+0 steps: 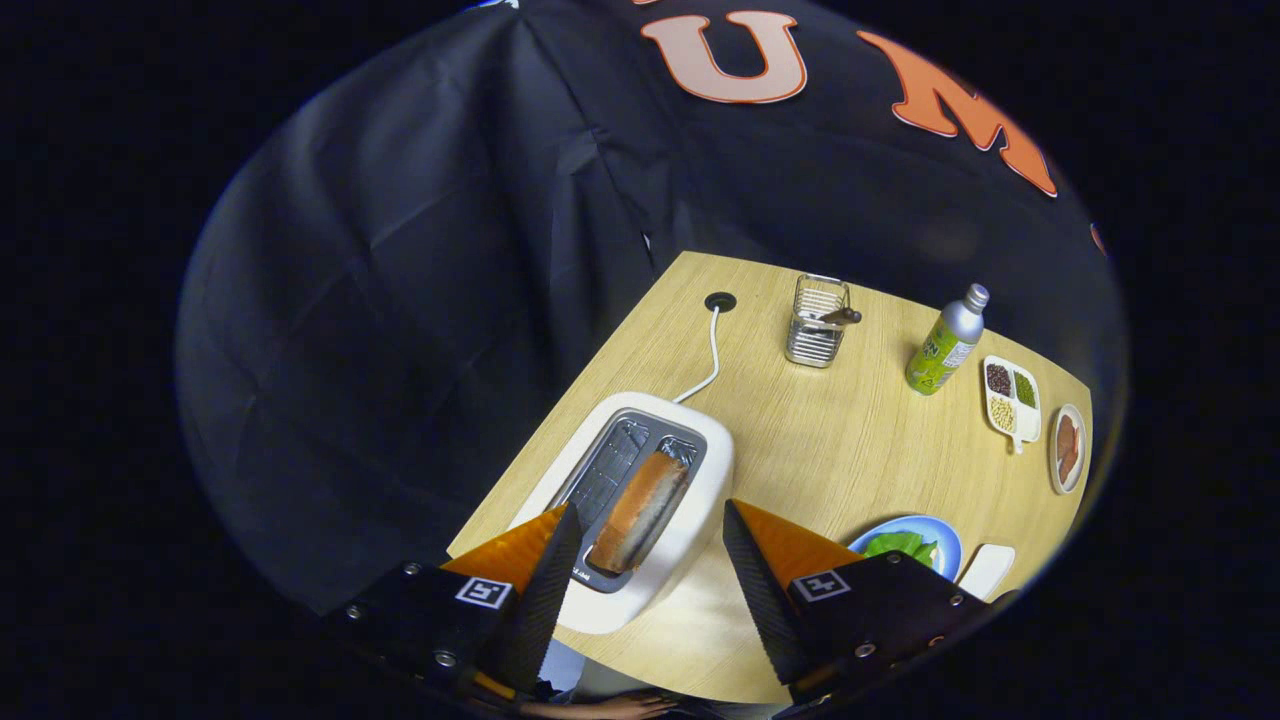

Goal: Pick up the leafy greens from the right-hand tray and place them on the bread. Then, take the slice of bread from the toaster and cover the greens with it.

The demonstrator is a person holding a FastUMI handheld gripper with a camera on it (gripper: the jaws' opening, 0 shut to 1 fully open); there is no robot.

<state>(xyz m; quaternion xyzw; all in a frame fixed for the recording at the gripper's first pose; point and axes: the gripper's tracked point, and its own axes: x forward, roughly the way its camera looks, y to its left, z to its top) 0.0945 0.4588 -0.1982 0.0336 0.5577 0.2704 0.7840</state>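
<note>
1. Gripper view: the gripper (648, 520) hangs above the table (830, 450) with its two fingers wide apart. They hold nothing.
2. One white toaster (640, 500) sits just ahead of the fingers. It has two slots. One slice of bread (640, 512) stands in the right slot, in the gap between the two fingertips but lower down, not touching them. The left slot has no bread.
3. The leafy greens (903, 546) lie on one blue plate (915, 540), just to the right of the right finger and near to it.
4. One white tray (987, 570) sits right of the blue plate.
5. A white cord (708, 350) runs from the toaster to a round hole (720, 301) far back in the table.
6. Far off stand one wire basket (817, 320) and one green bottle (945, 342). The bottle's label is too small to read.
7. On the far right are one white dish with three kinds of beans (1012, 398) and one small plate with something reddish (1067, 448).
8. Each finger block carries one black-and-white square marker (484, 592).
</note>
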